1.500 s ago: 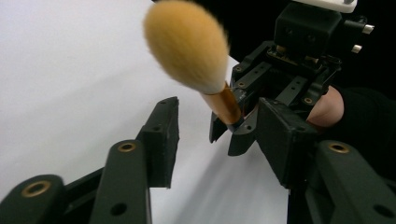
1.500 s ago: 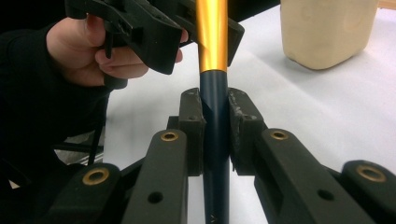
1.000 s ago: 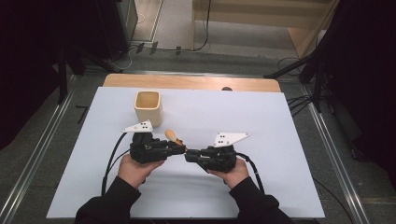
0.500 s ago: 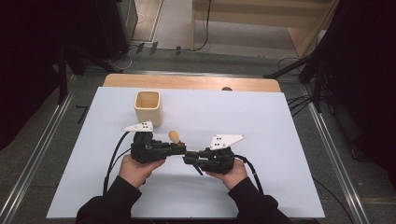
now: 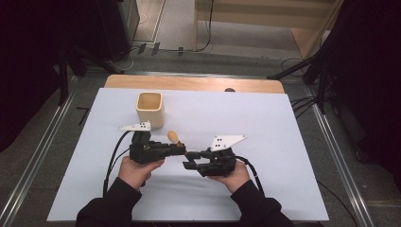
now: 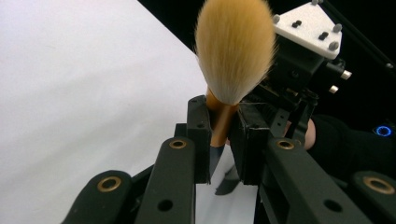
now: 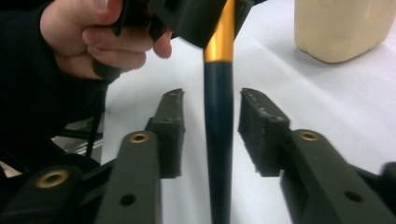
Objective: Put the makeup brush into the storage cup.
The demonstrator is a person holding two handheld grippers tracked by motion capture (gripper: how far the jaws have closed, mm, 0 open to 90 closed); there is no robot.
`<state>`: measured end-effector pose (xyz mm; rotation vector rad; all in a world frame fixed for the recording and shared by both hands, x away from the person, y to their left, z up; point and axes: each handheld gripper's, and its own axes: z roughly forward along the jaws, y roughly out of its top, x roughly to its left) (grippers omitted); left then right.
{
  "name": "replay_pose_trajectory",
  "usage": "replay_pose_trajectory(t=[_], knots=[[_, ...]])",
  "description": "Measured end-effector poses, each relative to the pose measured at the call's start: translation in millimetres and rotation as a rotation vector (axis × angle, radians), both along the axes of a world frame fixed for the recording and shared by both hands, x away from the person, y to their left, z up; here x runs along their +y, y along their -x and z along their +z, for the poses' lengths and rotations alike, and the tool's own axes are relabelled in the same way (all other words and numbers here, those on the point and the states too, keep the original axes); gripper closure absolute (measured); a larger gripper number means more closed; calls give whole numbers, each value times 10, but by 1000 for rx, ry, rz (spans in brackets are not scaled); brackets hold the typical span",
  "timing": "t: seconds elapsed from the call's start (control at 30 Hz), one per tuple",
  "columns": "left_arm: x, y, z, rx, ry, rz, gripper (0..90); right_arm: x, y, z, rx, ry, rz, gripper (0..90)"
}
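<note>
both forearms, in dark sleeves, come in from the near edge of the white table and angle toward each other, so the two grippers meet nose to nose at the middle of the sheet. the left hand wraps its tool from below, and the left gripper points toward the right one, roughly level with the tabletop. in the left gripper view its jaws are clamped on the gold ferrule of a makeup brush, just under the tan bristles, which stand up beyond the pads. in the high view the bristle tuft shows as a small tan knob above the left tool.

the right hand cups its tool the same way, and the right gripper faces the left. its jaws have just been opening: in the right gripper view the brush's dark handle runs between the two pads with a gap on each side, so they are let go of it.

a beige cup stands upright farther back on the table, well apart from both tools.
</note>
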<state>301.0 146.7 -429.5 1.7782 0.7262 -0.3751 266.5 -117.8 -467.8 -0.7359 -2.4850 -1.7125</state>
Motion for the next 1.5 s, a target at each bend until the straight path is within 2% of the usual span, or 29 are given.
replay_pose_trajectory(t=[0.07,0.23,0.33,0.37,0.4,0.43,0.53,0.73,0.77,0.8,0.83,0.93,1.1,1.13,1.27,1.5], knots=[[14,-7,39,-12,-25,-12,796,21,-1,-1,3,7,7,432],[47,-19,159,-42,-72,-55,796,63,13,-6,-10,6,24,297],[46,-32,223,-58,-121,-98,796,92,28,0,-14,2,29,257],[37,-36,236,-53,-134,-119,796,104,32,1,-14,5,26,256],[30,-32,253,-70,-159,-123,795,118,34,-2,-13,7,22,256],[19,-34,262,-70,-178,-142,795,125,33,-4,-15,9,21,256],[-11,-34,290,-89,-228,-185,795,136,29,-17,1,-9,45,257],[-77,-61,316,-114,-282,-252,795,150,21,-28,18,-27,59,369],[-87,-72,319,-105,-284,-270,795,152,19,-30,20,-29,61,401],[-97,-74,323,-121,-290,-272,795,153,17,-33,15,-29,60,424],[-108,-81,327,-113,-297,-282,795,155,16,-35,15,-29,59,466],[-140,-81,328,-129,-311,-304,794,154,12,-37,26,-39,58,561],[-162,-82,313,-157,-313,-313,794,167,7,-53,26,-37,67,670],[-167,-83,308,-148,-313,-317,794,168,5,-56,23,-36,69,697],[-168,-83,296,-157,-319,-319,794,176,11,-58,17,-36,83,770],[-150,-84,281,-169,-312,-318,789,184,5,-60,21,-31,80,786]])
